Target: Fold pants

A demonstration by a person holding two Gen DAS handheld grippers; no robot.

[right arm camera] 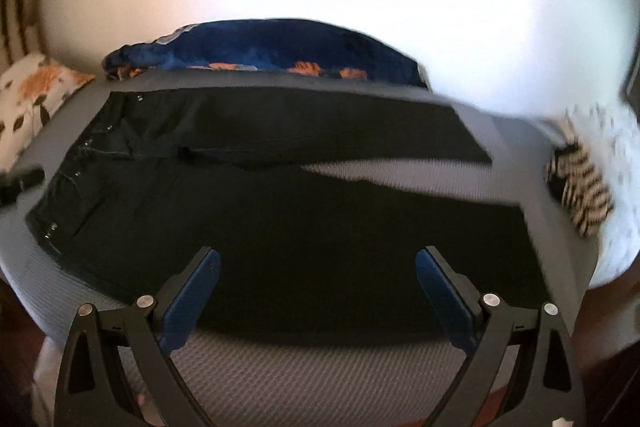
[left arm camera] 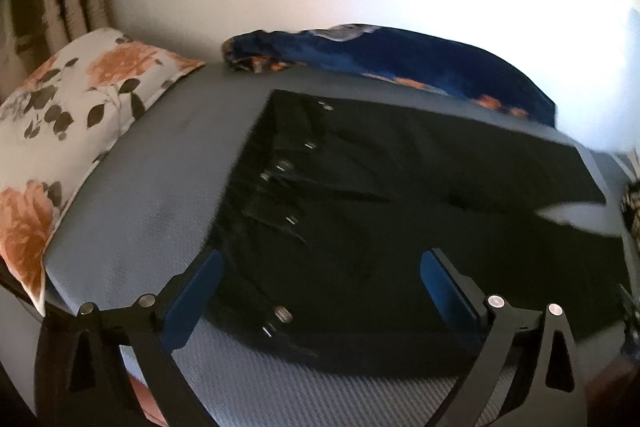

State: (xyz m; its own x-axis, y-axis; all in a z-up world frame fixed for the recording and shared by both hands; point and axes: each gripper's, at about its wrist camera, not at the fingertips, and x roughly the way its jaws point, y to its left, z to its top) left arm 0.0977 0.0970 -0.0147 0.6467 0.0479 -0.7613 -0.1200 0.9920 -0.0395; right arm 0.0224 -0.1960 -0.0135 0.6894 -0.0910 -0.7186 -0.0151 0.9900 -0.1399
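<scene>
Both black two-finger grippers, left (left arm camera: 320,291) and right (right arm camera: 318,287), are held spread wide, grasping nothing, above black fabric pants (right arm camera: 260,211) laid flat on the grey textured bed (right arm camera: 320,367).

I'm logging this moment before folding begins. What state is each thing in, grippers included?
black pants: spread flat on the bed, unfolded, legs apart, waistband at left.
left gripper: open, holding nothing, above the waist end.
right gripper: open, holding nothing, above the near leg.
floral pillow: lying at the bed's left end.
blue blanket: bunched along the far edge.
bed: covered by a grey sheet.
</scene>
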